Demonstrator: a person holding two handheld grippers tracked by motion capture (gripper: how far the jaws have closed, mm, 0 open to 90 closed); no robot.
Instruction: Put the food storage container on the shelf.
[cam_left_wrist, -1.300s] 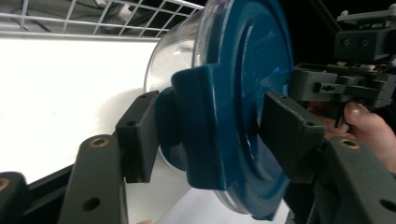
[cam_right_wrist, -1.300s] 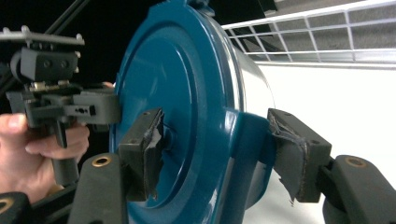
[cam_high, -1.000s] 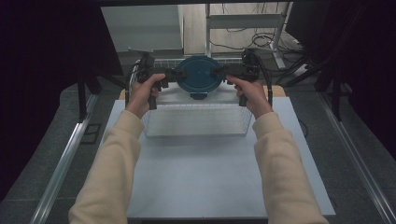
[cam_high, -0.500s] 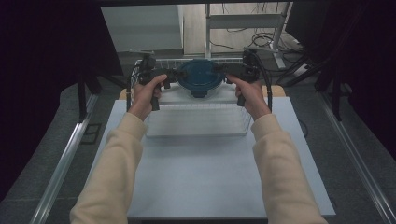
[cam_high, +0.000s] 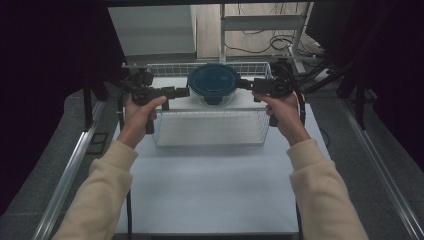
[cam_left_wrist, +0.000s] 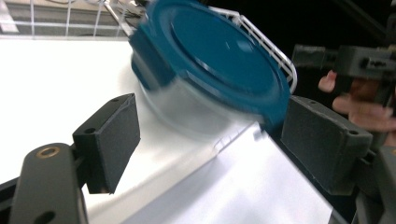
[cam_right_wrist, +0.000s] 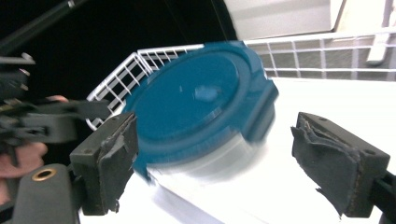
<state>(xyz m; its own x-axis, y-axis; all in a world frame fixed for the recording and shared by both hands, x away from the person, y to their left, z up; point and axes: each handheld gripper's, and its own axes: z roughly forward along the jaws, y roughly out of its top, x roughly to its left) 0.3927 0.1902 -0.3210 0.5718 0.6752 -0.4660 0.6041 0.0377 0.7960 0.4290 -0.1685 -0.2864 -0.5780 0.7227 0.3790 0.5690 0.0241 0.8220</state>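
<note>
On the white table, ringed by dark curtains, a wire basket holds the blue-lidded container at its far side. Both the left gripper and right gripper have just been opening; their fingers stand spread, clear of it. The container is motion-blurred in both gripper views.

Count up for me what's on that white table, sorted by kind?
Round container with blue lid: 1
White wire basket: 1
Handheld grippers: 2, the left gripper and the right gripper, both open
Total: 4
</note>
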